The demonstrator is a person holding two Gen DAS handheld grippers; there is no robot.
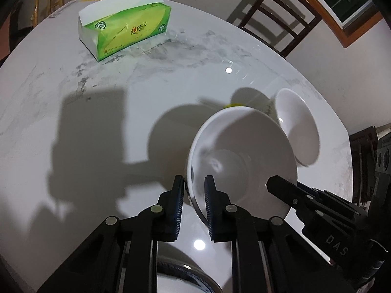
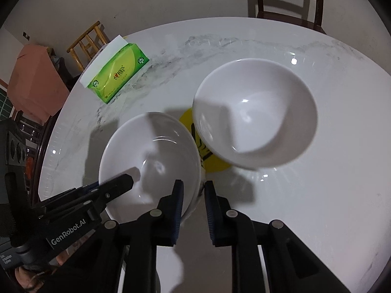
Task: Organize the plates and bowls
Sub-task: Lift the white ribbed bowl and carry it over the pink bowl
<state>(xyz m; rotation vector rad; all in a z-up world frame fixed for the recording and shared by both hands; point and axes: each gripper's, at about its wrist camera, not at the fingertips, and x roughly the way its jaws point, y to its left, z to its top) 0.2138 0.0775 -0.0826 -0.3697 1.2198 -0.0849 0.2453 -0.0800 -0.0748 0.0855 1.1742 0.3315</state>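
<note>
A: White marble table (image 2: 317, 207), dim room. Closest item?

B: Left gripper (image 1: 194, 183), jaws clamped on the near rim of a white bowl (image 1: 244, 161), one pad outside the wall, one inside.

A: Right gripper (image 2: 194, 186)?

B: Same bowl (image 2: 149, 156), opposite rim, pinched between its pads (so both tools hold one bowl). It shows in the left view at (image 1: 281, 188).

A: Bowl's place?

B: Near table edge, tilted; whether it touches the table, can't tell.

A: Farther?

B: Second white bowl (image 2: 254, 112) just beside it, over a yellow mat (image 2: 215, 163). Then a green tissue pack (image 1: 124, 34) well apart, and a dark wooden chair (image 1: 276, 19) behind the table.
</note>
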